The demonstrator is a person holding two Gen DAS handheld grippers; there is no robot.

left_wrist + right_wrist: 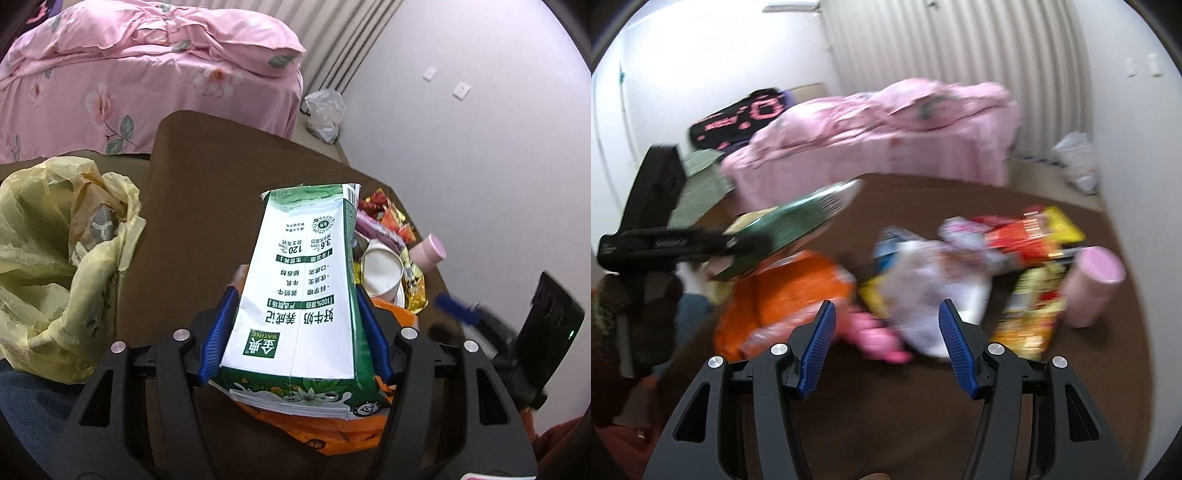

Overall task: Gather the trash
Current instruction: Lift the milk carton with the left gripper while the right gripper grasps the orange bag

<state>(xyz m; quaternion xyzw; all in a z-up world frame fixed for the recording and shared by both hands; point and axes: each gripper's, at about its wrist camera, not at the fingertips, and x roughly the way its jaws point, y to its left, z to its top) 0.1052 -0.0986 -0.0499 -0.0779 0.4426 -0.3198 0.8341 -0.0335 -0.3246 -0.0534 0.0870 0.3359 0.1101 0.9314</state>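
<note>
Blue pads of the left gripper (295,328) clamp a green-and-white milk carton (299,291) above the brown table (177,229); yellow trash bag (55,258) gapes at the table's left edge; right gripper (886,343) stands open, empty, over the blurred wrapper pile (960,273); bare tabletop lies beyond.
</note>
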